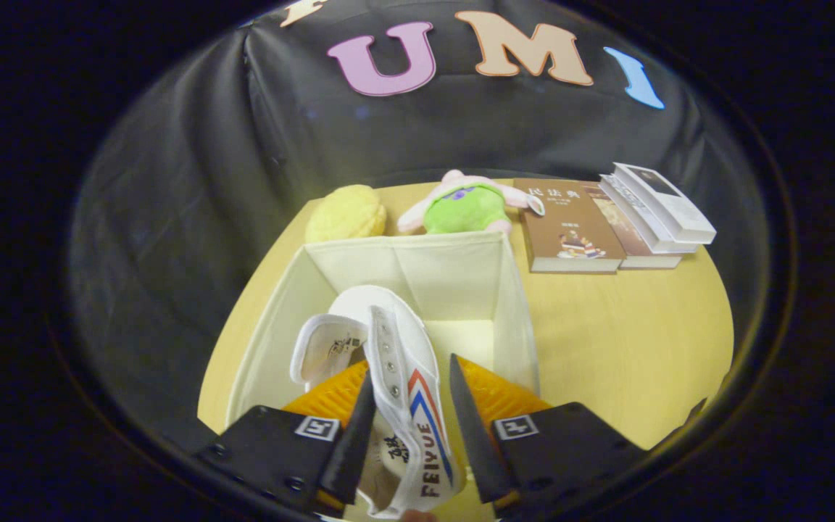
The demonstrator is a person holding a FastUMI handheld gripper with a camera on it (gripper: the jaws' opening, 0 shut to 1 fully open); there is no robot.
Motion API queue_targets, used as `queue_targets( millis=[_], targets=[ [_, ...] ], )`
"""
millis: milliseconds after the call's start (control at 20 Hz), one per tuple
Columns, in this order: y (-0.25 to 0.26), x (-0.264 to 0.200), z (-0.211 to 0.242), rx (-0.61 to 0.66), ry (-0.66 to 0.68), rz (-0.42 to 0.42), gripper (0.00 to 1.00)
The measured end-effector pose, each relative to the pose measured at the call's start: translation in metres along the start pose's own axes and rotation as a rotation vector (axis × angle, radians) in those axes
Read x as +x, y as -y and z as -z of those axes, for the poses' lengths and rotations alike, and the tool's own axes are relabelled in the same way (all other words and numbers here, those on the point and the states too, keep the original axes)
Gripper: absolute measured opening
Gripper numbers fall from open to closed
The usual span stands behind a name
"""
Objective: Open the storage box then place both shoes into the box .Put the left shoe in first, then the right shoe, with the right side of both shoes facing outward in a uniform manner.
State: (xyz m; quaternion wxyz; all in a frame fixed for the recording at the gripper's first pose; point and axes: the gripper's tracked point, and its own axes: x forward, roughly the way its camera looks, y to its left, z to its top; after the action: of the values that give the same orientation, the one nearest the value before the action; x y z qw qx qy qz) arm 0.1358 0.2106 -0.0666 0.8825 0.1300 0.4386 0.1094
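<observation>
A white canvas shoe sits between the two fingers of the gripper, over the open top of the storage box. Its side bears red and blue chevron stripes and the word "FEIYUE" in dark capitals; some small dark characters are printed on the insole near the heel, too small to read. A row of metal eyelets runs along the lace edge. A second white shoe lies just to the left of the first, deeper in the box, its opening facing up and showing a printed mark inside that cannot be made out.

The gripper points down and forward into the box, its fingers partly closed with the striped shoe in the gap. The left finger lies against the shoe's inner edge; the right finger stands a little clear of the striped side, so a firm grip by both cannot be confirmed.

The box is one cream fabric cube, open, standing on a light wooden table. Beyond the box are one yellow plush toy and one green and pink plush toy. To the right of them lie a brown book with pale characters on its cover, and beside it a stack of about three more books.
</observation>
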Motion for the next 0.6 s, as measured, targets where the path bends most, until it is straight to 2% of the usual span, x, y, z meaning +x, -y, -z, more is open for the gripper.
queue_targets(
  millis=[150,350,600],
  targets=[
    [-0.006,-0.029,-0.026,0.038,0.131,-0.061,1.0],
    [0.026,-0.089,-0.066,0.055,0.35,-0.055,1.0],
    [0.111,-0.149,-0.09,-0.02,0.606,0.094,1.0]
  ],
)
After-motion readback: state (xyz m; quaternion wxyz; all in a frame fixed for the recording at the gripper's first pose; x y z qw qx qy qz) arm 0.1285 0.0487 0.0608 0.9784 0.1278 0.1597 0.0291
